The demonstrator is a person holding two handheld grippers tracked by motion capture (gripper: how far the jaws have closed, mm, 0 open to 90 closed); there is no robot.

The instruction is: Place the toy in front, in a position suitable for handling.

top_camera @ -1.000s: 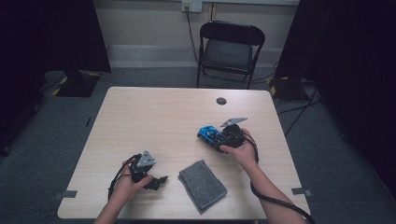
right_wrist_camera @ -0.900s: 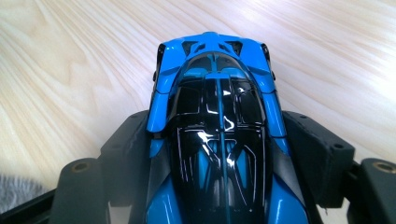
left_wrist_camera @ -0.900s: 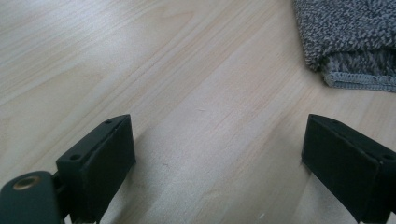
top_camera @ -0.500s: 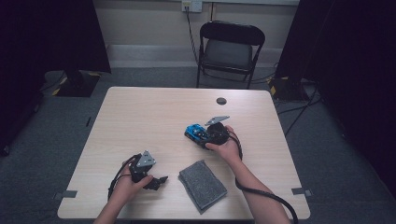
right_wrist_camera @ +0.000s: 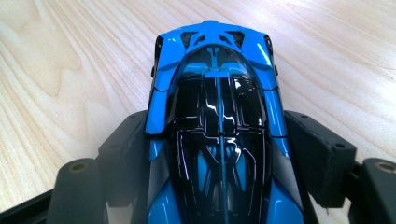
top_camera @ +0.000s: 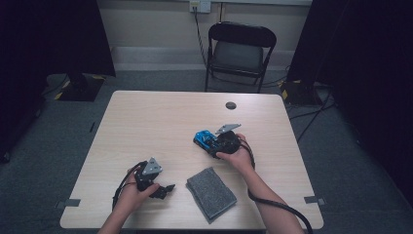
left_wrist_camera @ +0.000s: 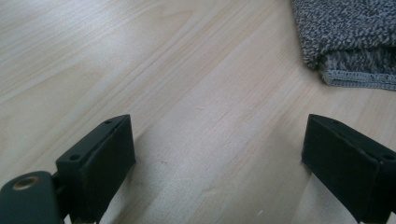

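A blue and black toy car (top_camera: 203, 137) sits low over the middle of the wooden table (top_camera: 160, 122), pointing left. My right gripper (top_camera: 208, 142) is shut on it; in the right gripper view the car (right_wrist_camera: 217, 112) lies nose-away between the two jaws, which press on its sides. Near the front left, my left gripper (top_camera: 167, 188) stands open on the table. Its jaws spread wide over bare wood in the left gripper view (left_wrist_camera: 217, 154). A folded grey cloth (top_camera: 211, 193) lies just right of it, and its corner (left_wrist_camera: 350, 37) shows beyond the jaws.
A small black round cap (top_camera: 231, 105) lies on the far part of the table. A black folding chair (top_camera: 241, 48) stands behind the table's far edge. Cables trail from both grippers toward the front edge.
My right gripper has carried the blue car leftward across the table, most of it early in the second. The left gripper and the cloth have stayed put.
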